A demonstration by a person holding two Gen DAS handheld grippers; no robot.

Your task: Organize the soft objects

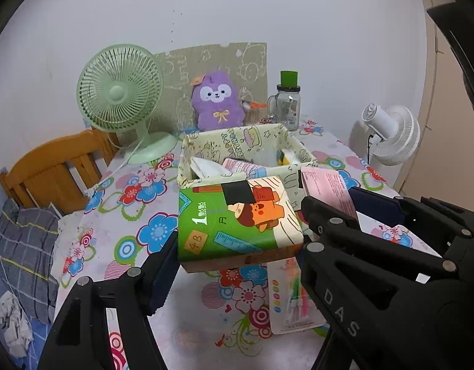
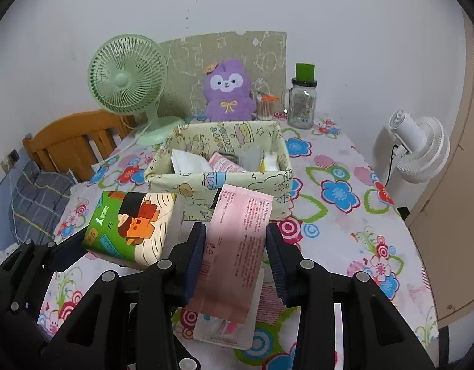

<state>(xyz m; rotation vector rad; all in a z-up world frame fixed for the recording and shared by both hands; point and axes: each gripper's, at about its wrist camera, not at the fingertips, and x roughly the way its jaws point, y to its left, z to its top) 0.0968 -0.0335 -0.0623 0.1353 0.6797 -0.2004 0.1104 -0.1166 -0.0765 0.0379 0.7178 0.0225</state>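
Observation:
My left gripper [image 1: 240,243] is shut on a green cartoon tissue pack [image 1: 237,219], held above the table in front of the cream fabric box [image 1: 252,141]. The pack also shows in the right wrist view [image 2: 132,225]. My right gripper [image 2: 235,246] is shut on a pink tissue pack [image 2: 237,246], lifted just before the box [image 2: 218,182]; it shows in the left wrist view too [image 1: 326,189]. The box holds white and pink packets. A purple plush toy [image 2: 227,92] stands behind the box.
A green fan [image 2: 129,86] stands back left, a glass jar [image 2: 302,104] with a green lid back right, a white fan [image 2: 419,151] beyond the table's right edge. A flat plastic packet [image 2: 227,326] lies on the floral tablecloth under my right gripper. A wooden chair [image 2: 73,141] stands left.

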